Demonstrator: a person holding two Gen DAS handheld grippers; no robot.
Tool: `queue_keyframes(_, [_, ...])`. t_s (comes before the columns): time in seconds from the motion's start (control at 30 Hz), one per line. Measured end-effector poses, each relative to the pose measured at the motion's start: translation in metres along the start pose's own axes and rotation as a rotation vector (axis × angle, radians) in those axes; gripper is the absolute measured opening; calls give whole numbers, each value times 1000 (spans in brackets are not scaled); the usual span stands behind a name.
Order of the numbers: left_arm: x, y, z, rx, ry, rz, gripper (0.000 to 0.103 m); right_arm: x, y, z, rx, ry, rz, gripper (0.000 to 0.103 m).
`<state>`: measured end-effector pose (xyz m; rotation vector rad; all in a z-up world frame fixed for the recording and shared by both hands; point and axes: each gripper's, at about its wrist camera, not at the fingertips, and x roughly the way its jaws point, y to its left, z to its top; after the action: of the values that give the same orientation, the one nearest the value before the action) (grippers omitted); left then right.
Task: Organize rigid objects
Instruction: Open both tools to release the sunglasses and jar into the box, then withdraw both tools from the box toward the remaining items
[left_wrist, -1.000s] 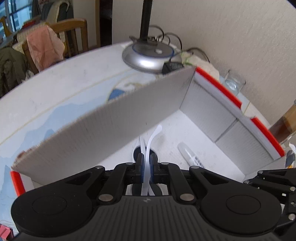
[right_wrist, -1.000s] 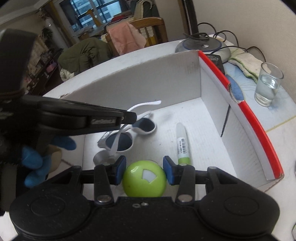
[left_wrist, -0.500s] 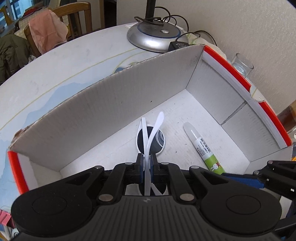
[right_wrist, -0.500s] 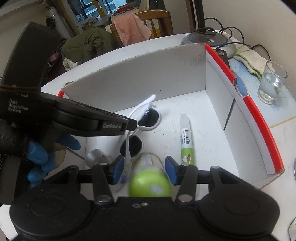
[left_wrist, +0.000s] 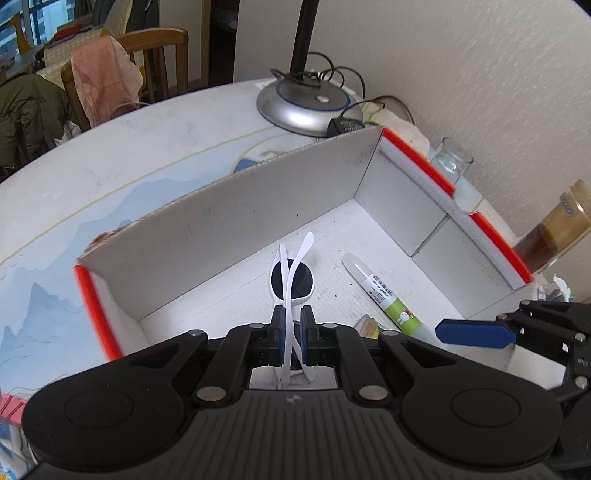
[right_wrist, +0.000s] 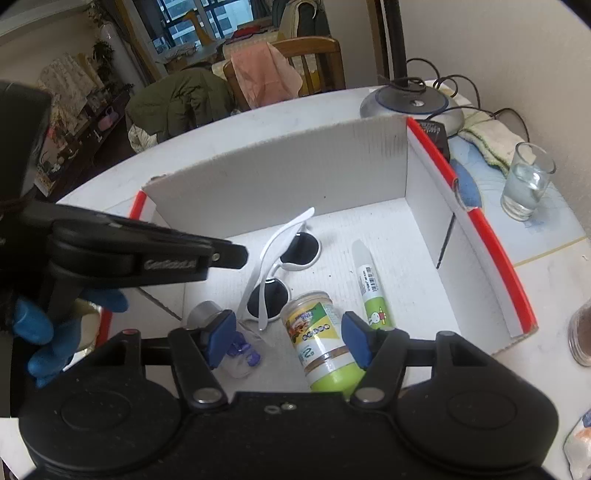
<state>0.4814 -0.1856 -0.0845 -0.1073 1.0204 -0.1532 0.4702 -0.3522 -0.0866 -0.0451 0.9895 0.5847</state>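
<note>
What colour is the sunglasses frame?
White, with dark lenses; the sunglasses show best in the right wrist view.

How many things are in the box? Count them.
4, maybe more hidden: sunglasses in the left gripper; tube right of them; jar inside the open right gripper; bottle left of jar.

Jar (left_wrist: 369, 325) mostly behind left tongs (left_wrist: 292, 328)

White sunglasses (right_wrist: 280, 266) with black lenses, white box (right_wrist: 280, 184) edged in red, lime-green jar (right_wrist: 321, 347) with yellow-green label, green-and-white tube (right_wrist: 369, 284), blue gripper pads (right_wrist: 221, 334), blue glove (right_wrist: 40, 332)
</note>
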Motion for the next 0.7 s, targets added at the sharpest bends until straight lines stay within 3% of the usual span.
queue_keyframes(0.7, [-123, 13, -60, 6, -217, -49, 7, -72, 55, -23, -52, -155, 18, 70])
